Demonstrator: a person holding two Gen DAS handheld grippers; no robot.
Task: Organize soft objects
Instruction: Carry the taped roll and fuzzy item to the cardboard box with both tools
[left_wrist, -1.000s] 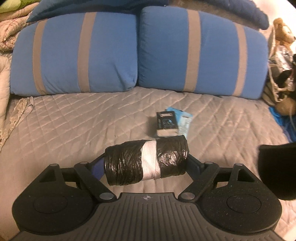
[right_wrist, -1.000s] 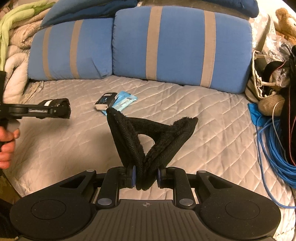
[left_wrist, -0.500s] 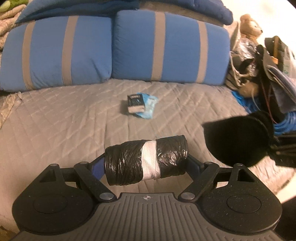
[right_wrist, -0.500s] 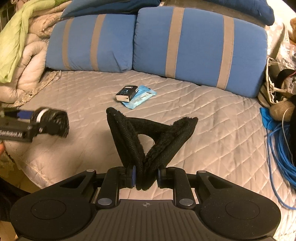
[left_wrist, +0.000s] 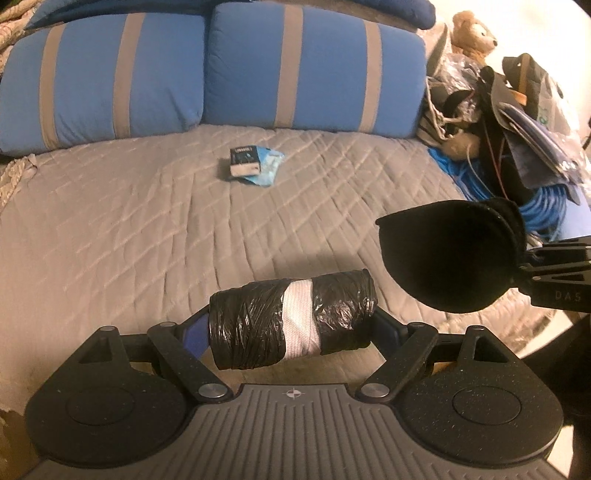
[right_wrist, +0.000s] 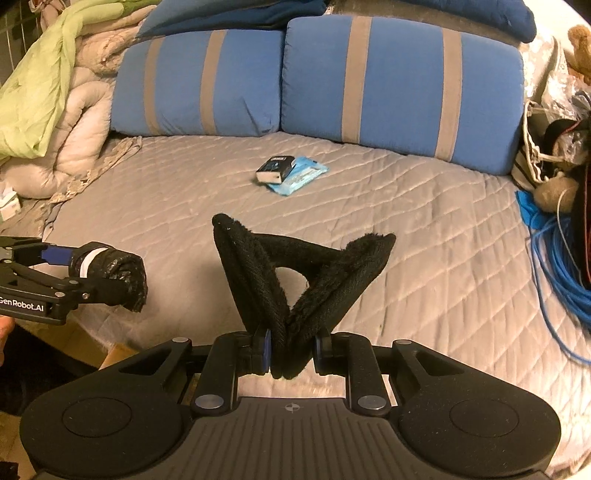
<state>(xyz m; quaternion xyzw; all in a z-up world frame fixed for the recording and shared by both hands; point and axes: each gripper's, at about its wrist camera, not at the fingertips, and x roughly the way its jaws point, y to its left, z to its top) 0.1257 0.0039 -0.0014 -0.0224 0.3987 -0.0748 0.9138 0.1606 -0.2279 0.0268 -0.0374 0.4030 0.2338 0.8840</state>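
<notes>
Spanning the left gripper (left_wrist: 291, 325) crosswise, a black plastic-wrapped roll (left_wrist: 291, 323) with a white band sits pinched end to end between wide-set fingers. The right gripper (right_wrist: 291, 349) has its fingers drawn narrow on the lower fold of a black fuzzy fabric piece (right_wrist: 295, 273), which rises beyond the fingertips in a loose V. Both are held above the grey quilted bed cover (right_wrist: 406, 236). Farther ahead of the fingers lies a small dark box (right_wrist: 275, 169) on top of a light blue packet (right_wrist: 304, 177); past them, two blue striped pillows (right_wrist: 399, 88).
</notes>
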